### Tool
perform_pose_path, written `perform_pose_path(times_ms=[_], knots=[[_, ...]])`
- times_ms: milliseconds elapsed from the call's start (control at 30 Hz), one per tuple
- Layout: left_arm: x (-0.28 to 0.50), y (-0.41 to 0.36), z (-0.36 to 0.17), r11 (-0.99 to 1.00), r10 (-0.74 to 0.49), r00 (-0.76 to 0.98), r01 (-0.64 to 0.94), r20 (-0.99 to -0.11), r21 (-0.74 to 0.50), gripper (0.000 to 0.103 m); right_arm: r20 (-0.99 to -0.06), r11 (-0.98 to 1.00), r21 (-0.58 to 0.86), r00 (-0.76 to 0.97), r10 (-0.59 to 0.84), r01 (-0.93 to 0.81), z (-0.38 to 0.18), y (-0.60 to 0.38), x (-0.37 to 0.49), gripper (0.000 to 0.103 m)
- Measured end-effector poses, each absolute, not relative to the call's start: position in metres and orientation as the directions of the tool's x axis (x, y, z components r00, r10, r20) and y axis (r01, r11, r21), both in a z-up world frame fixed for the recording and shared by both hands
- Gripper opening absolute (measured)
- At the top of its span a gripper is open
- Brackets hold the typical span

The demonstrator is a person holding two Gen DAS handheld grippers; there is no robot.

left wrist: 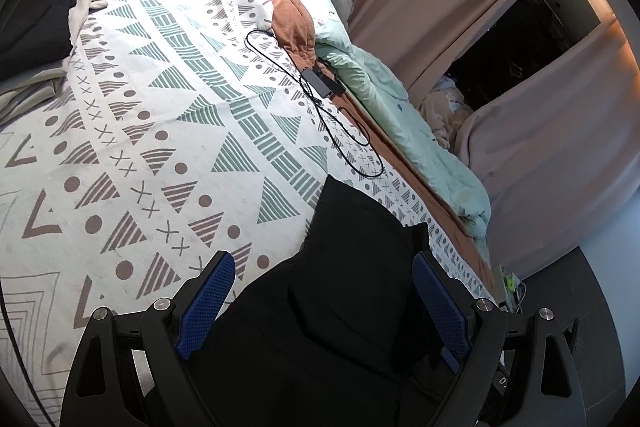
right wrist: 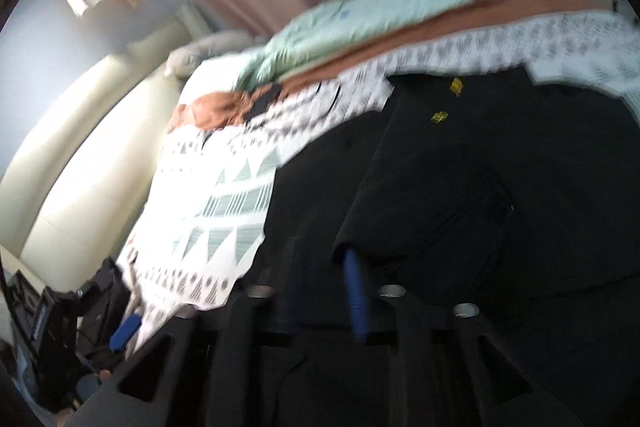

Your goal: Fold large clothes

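A large black garment (left wrist: 344,291) lies on the patterned bedspread (left wrist: 160,131) at the bed's near right side. My left gripper (left wrist: 324,291) is open, its blue pads (left wrist: 208,303) spread wide on either side of the garment, above it. In the blurred right wrist view the same black garment (right wrist: 460,187) fills the lower right. My right gripper (right wrist: 324,255) has its jaws close together, and a fold of the black cloth hangs over the blue fingertip (right wrist: 354,283), seemingly pinched.
A black charger with a looped cable (left wrist: 324,83) lies on the bedspread. A mint duvet (left wrist: 400,115) and rust blanket (left wrist: 292,15) run along the right edge. Dark and white clothes (left wrist: 44,15) are piled far left. Pink curtains (left wrist: 540,131) hang beyond.
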State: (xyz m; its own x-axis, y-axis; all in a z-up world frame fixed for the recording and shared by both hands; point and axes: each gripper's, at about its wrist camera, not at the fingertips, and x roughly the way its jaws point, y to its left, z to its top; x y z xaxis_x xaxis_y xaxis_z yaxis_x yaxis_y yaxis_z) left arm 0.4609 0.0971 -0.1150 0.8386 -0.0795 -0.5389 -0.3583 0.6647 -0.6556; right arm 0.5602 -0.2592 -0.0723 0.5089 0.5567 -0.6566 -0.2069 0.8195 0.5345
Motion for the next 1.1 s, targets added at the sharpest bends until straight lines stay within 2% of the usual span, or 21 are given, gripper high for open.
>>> perform_pose_path(times_ms=[100, 233, 400, 633, 867, 900, 967, 1100], knots=[[0.462, 0.096, -0.117, 0.666, -0.077, 0.835, -0.363, -0.544, -0.652, 0.091, -0.662, 0.825, 0.536, 0.517, 0.542, -0.179, -0.080, -0.266, 0.556, 0.050], [0.464, 0.091, -0.118, 0.676, -0.079, 0.830, -0.363, -0.552, -0.641, 0.091, -0.645, 0.809, 0.575, 0.539, 0.541, -0.124, -0.077, -0.294, 0.557, 0.050], [0.463, 0.092, -0.119, 0.669, -0.071, 0.829, -0.372, -0.554, -0.643, 0.091, -0.678, 0.816, 0.577, 0.537, 0.502, -0.034, -0.092, -0.309, 0.568, 0.050], [0.462, 0.105, -0.123, 0.644, -0.051, 0.828, -0.400, -0.558, -0.652, 0.091, -0.742, 0.851, 0.515, 0.446, 0.501, -0.101, -0.115, -0.253, 0.595, 0.050], [0.454, 0.124, -0.130, 0.574, -0.018, 0.824, -0.455, -0.566, -0.681, 0.091, -0.795, 0.876, 0.475, 0.387, 0.467, -0.080, -0.153, -0.216, 0.615, 0.050], [0.453, 0.127, -0.130, 0.568, -0.010, 0.824, -0.461, -0.566, -0.682, 0.091, -0.797, 0.881, 0.465, 0.393, 0.459, -0.086, -0.154, -0.214, 0.617, 0.042], [0.449, 0.133, -0.130, 0.556, 0.004, 0.825, -0.471, -0.565, -0.685, 0.091, -0.786, 0.879, 0.463, 0.408, 0.465, -0.111, -0.149, -0.214, 0.616, 0.015], [0.443, 0.142, -0.132, 0.521, 0.019, 0.828, -0.486, -0.560, -0.701, 0.091, -0.783, 0.892, 0.415, 0.430, 0.450, -0.177, -0.122, -0.210, 0.609, 0.012]])
